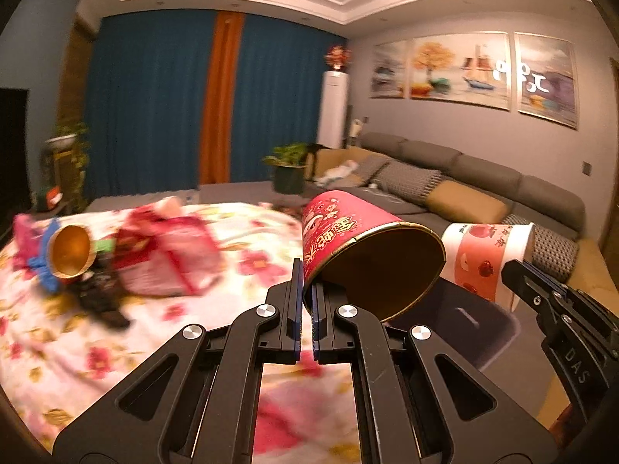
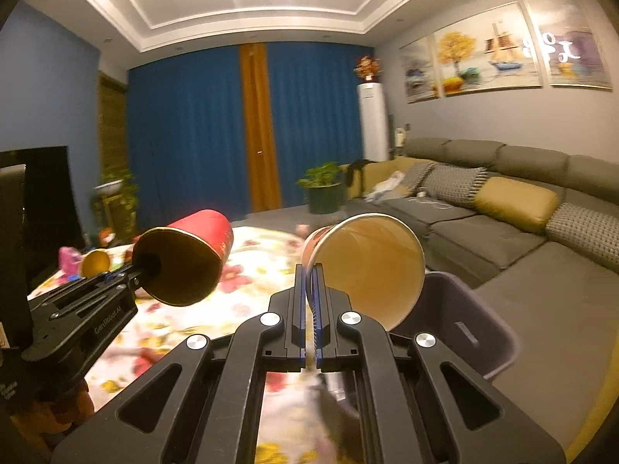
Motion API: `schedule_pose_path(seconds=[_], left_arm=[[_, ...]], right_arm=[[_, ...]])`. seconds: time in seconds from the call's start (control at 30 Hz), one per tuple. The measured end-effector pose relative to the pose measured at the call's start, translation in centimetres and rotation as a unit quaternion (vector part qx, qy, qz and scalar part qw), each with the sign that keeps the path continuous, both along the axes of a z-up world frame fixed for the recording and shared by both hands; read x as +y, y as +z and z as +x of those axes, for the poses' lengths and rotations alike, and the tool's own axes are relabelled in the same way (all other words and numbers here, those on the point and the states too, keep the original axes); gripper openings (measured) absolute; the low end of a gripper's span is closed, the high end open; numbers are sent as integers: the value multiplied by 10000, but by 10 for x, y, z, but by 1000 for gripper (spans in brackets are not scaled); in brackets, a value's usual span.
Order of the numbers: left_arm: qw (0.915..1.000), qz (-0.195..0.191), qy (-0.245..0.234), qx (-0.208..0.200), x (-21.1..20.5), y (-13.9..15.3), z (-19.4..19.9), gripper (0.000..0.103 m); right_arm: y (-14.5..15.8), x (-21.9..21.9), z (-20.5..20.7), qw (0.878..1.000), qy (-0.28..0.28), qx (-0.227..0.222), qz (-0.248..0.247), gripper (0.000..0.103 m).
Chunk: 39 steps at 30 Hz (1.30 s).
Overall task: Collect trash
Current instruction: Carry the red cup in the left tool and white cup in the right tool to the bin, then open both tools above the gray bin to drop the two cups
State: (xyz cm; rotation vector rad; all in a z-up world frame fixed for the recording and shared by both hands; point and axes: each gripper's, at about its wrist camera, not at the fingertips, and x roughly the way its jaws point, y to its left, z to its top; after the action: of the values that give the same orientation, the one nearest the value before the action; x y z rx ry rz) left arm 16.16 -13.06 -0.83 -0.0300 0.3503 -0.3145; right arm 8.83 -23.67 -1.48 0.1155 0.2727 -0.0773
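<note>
My left gripper (image 1: 307, 270) is shut on the rim of a red paper cup (image 1: 348, 239), held tilted with its open mouth toward the camera; it also shows in the right wrist view (image 2: 201, 239). My right gripper (image 2: 309, 274) is shut on the rim of a white paper cup with red fruit print (image 2: 367, 263), also seen in the left wrist view (image 1: 483, 255). Both cups hang above a dark grey trash bin (image 2: 476, 321), which also shows in the left wrist view (image 1: 472, 328). More trash lies on the floral cloth: a small gold-lined cup (image 1: 71, 251) and red wrappers (image 1: 166, 255).
The table's floral cloth (image 1: 77, 348) fills the left and front. A grey sofa (image 2: 483, 232) with cushions runs along the right. A potted plant (image 2: 323, 189) stands on the floor behind, blue curtains (image 2: 193, 135) at the back, a dark TV (image 2: 35, 212) at left.
</note>
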Motion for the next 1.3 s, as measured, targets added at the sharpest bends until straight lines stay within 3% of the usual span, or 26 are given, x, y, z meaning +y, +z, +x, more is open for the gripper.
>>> schedule_pose_path(seconds=[0.3, 0.53, 1.3], left_arm=[[9985, 146, -532, 54, -60, -9, 17, 3], [9969, 198, -753, 124, -87, -17, 27, 3], [9914, 229, -1159, 557, -113, -41, 65, 3]], right_arm=[[-6, -45, 0, 9988, -477, -66, 69, 4], [-6, -56, 5, 9980, -606, -105, 124, 4], [-16, -69, 27, 9979, -582, 39, 283, 4]])
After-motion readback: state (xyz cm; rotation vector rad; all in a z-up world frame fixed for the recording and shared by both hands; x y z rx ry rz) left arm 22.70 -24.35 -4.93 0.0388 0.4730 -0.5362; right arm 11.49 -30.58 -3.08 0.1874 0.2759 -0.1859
